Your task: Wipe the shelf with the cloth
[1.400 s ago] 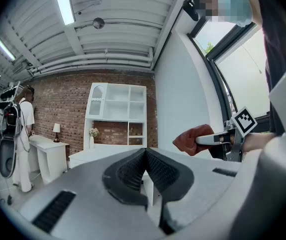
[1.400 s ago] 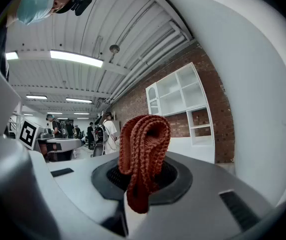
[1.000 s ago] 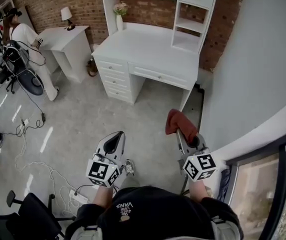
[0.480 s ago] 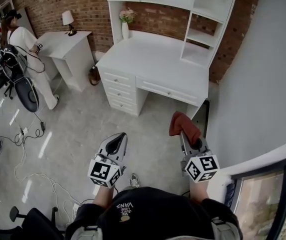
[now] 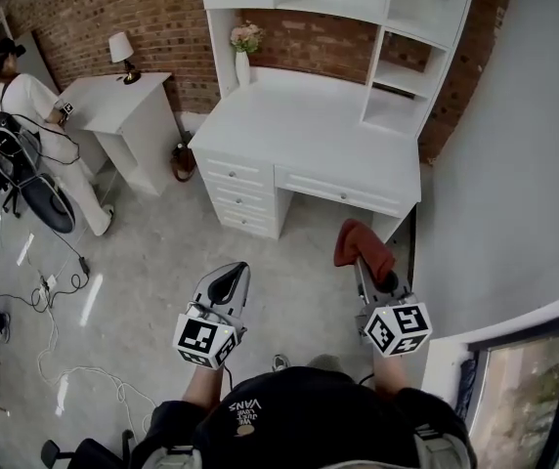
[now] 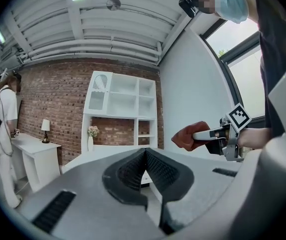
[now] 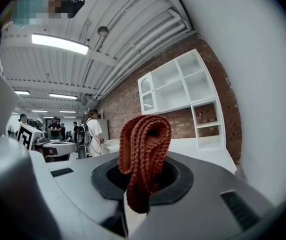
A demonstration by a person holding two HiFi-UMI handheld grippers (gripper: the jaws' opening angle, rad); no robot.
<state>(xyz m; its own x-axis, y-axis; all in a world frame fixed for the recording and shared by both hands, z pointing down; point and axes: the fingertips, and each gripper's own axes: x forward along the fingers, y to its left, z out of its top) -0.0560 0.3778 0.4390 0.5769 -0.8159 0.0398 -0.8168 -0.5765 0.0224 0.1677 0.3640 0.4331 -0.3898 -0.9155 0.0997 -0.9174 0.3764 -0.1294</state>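
Note:
A rust-red knitted cloth (image 5: 361, 243) (image 7: 143, 149) (image 6: 190, 135) is pinched in my right gripper (image 5: 365, 263), which is shut on it and held in the air above the floor, short of the desk. The cloth folds over and sticks up past the jaws. My left gripper (image 5: 223, 285) hangs beside it at the left, shut with nothing in it. Ahead stands a white desk (image 5: 309, 130) with a shelf unit (image 5: 411, 27) (image 6: 120, 106) (image 7: 175, 89) on top, against a brick wall.
A vase of flowers (image 5: 243, 52) stands on the desk's back left. A small white side table (image 5: 123, 106) with a lamp (image 5: 119, 50) is at the left. A person (image 5: 21, 106) stands further left among chairs, with cables (image 5: 55, 301) on the floor. A white wall (image 5: 514, 164) runs along the right.
The view has moved closer to the desk and turned slightly, so the desk sits lower and larger in the frame. Both grippers keep their pose and the cloth stays held.

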